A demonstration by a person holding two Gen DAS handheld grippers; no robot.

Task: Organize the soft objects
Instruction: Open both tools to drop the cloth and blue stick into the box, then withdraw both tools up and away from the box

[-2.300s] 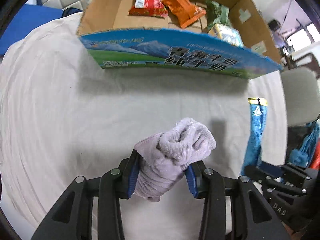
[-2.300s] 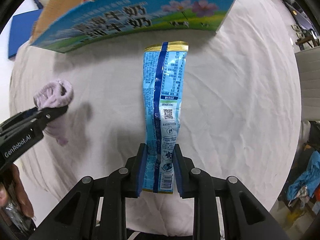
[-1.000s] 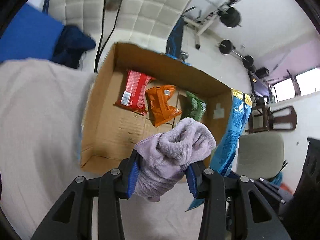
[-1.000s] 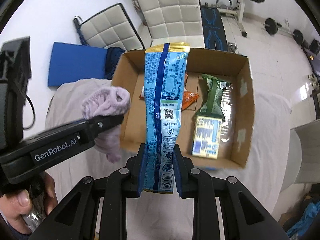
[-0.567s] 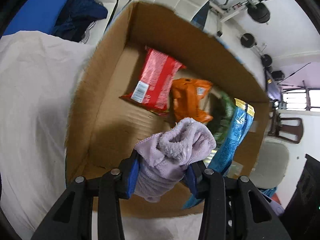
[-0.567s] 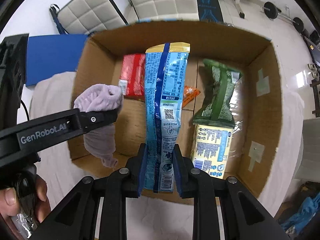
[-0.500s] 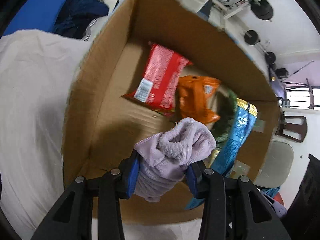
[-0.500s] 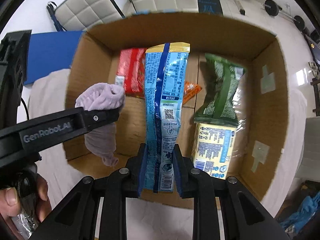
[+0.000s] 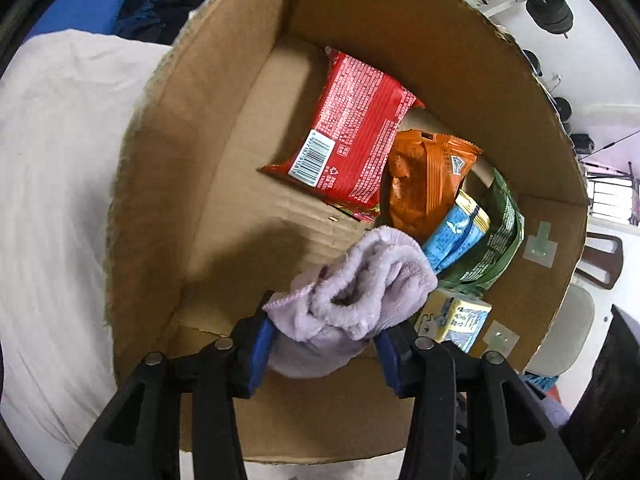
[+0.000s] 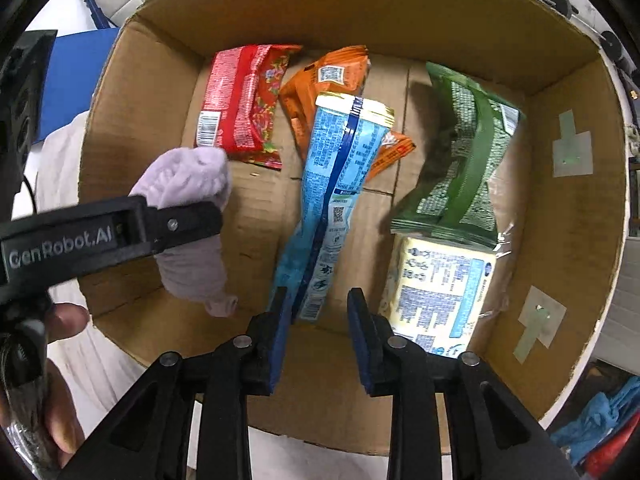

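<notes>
between left tongs (image 9: 322, 344), bunched lilac sock (image 9: 352, 292)

Lilac fleece cloth (image 9: 352, 292) bunched, held over cardboard box (image 9: 168, 160); blue packet (image 10: 332, 204) slanted inside, possibly resting.

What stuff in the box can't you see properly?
- Orange packet: right wrist view, lower part hidden behind the blue packet.
- Yellow packet: left wrist view, mostly hidden behind the purple cloth and the left gripper.
- Printed text on the red packet: both views, too small to read.
</notes>
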